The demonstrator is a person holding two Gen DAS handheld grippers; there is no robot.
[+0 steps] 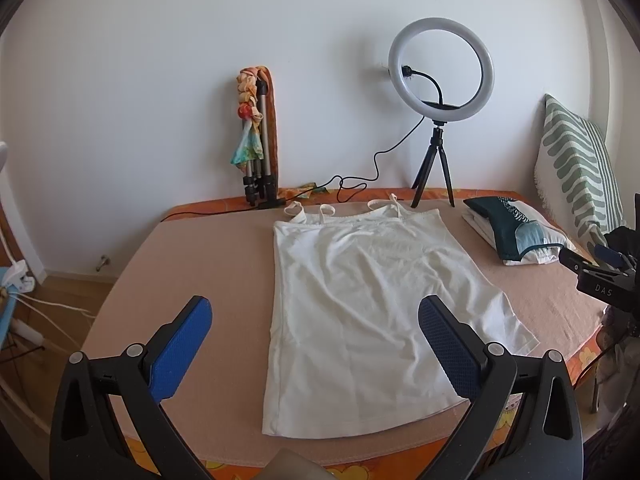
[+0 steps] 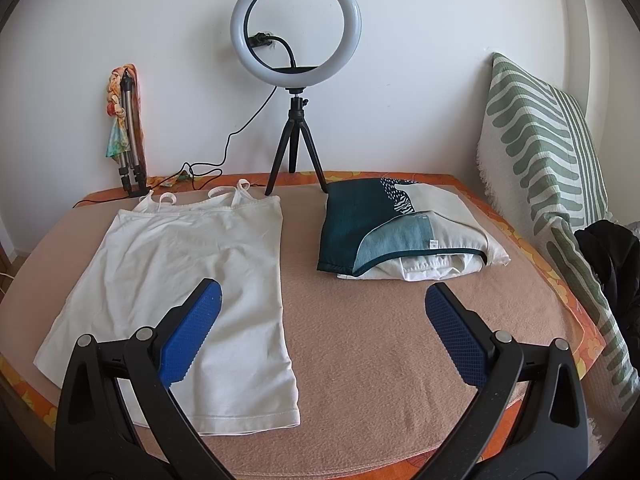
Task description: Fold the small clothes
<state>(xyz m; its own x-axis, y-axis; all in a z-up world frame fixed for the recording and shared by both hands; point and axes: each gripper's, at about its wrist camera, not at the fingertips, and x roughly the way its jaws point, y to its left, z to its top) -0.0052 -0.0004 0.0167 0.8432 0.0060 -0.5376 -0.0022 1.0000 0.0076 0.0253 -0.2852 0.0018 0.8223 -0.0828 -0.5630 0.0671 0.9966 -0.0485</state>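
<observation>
A white strappy tank top [image 1: 360,304] lies spread flat on the pinkish blanket [image 1: 200,272], straps toward the wall. It also shows in the right wrist view [image 2: 192,264], left of centre. My left gripper [image 1: 316,320] is open and empty, hovering above the top's lower half near the front edge. My right gripper [image 2: 324,312] is open and empty, above the blanket [image 2: 360,320] beside the top's right edge. The right gripper's body shows at the far right of the left wrist view [image 1: 600,280].
A stack of folded clothes [image 2: 400,232] lies to the right of the top. A ring light on a tripod [image 2: 296,80] and a folded tripod with scarves [image 2: 128,128] stand by the wall. A striped cushion [image 2: 552,184] leans at the right. Cable [image 2: 224,152] runs along the back.
</observation>
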